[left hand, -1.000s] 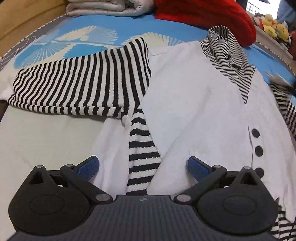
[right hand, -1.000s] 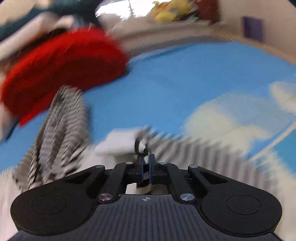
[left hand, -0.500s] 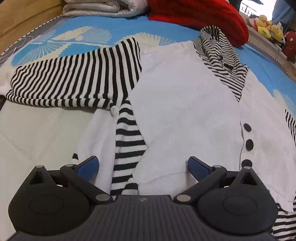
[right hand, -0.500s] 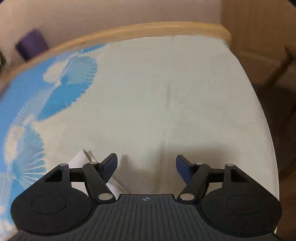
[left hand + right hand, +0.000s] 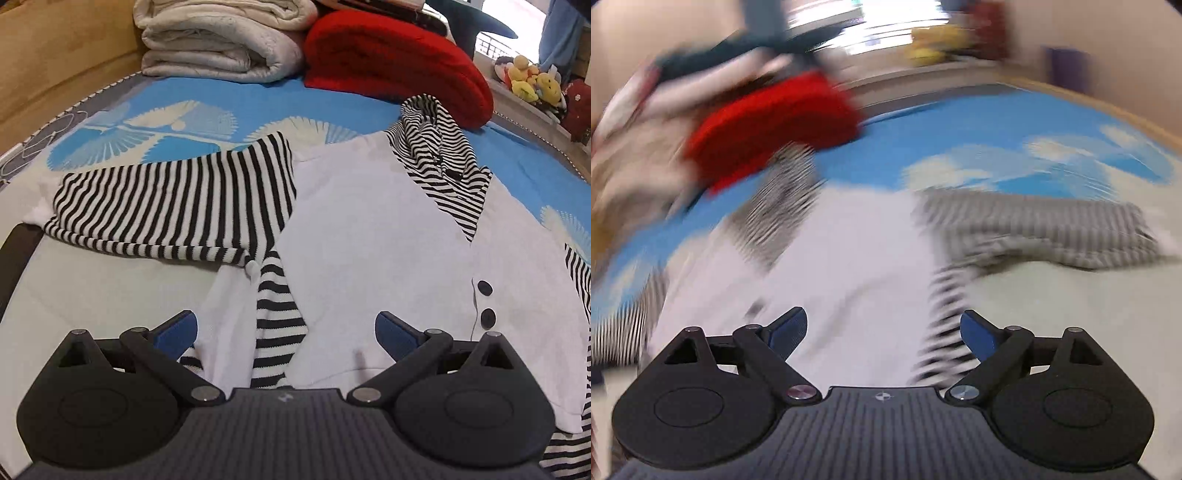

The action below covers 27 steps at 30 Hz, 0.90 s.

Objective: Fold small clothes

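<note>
The white sweater (image 5: 369, 240) with striped sleeves lies flat on the bed (image 5: 110, 295). The left gripper (image 5: 286, 332) and the right gripper (image 5: 882, 328) hang over it, fingers spread wide, holding nothing.

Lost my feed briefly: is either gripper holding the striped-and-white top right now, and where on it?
Nothing is held. The left gripper and right gripper both have their jaws open and empty above the top.
</note>
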Available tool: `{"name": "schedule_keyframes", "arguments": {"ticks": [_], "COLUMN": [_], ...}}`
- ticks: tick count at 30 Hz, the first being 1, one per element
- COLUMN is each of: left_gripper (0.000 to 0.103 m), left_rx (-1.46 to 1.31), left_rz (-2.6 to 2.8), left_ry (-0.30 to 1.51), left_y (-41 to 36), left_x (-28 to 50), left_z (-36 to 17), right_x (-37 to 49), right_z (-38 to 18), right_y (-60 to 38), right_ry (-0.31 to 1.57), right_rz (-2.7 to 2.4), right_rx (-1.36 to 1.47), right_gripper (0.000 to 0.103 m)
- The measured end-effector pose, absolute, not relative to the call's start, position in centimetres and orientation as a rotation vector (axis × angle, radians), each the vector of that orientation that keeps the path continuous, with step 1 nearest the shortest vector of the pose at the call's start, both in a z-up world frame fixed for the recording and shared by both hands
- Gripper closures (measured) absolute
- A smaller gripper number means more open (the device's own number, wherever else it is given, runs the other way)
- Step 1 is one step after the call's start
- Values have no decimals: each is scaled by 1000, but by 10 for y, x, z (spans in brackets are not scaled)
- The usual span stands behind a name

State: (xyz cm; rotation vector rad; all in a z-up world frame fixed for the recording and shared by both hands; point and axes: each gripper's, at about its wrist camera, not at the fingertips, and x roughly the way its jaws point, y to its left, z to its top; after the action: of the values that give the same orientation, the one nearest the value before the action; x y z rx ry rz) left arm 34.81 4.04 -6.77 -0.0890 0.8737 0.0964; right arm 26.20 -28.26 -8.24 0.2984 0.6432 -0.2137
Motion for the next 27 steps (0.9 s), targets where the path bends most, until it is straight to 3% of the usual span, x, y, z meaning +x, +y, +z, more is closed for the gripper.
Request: {"name": "schedule_keyframes", "arguments": {"ticks": [11,27], "left_gripper": [0,0], "left_rx": [-81,-72], "left_rz": [138,155], "left_ry": [859,872], "left_y": [51,56], "left_x": [347,346], "left_z": [-63,-67], "right_x": [300,294], "right_z": [-113,-118], "right_y": [-213,-214], "right_ry": [667,682], "right_rz": [-170,-165], "right_rx": [66,43], "right_gripper": [13,13]}}
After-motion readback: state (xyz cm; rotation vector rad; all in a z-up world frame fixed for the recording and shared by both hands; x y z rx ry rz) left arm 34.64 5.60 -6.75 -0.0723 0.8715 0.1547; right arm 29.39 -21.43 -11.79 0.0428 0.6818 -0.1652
